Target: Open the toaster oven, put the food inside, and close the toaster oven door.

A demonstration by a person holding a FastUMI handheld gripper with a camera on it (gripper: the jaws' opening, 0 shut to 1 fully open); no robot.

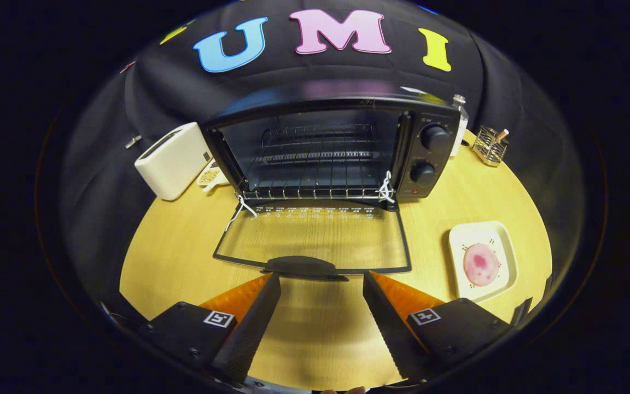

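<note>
While the claw point(320, 276) sits spread and empty low in the frame, the toaster oven point(331, 148) at centre has its door point(315, 241) flat on the tabletop point(184, 241); pink food point(480, 264) rests on a plate point(506, 241) at right.

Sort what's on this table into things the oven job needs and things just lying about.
Needed: toaster oven with its door down flat; pink food slice on the white plate; gripper, open, fingers just short of the door handle.

Lying about: white toaster, small dish, wire holder.
</note>
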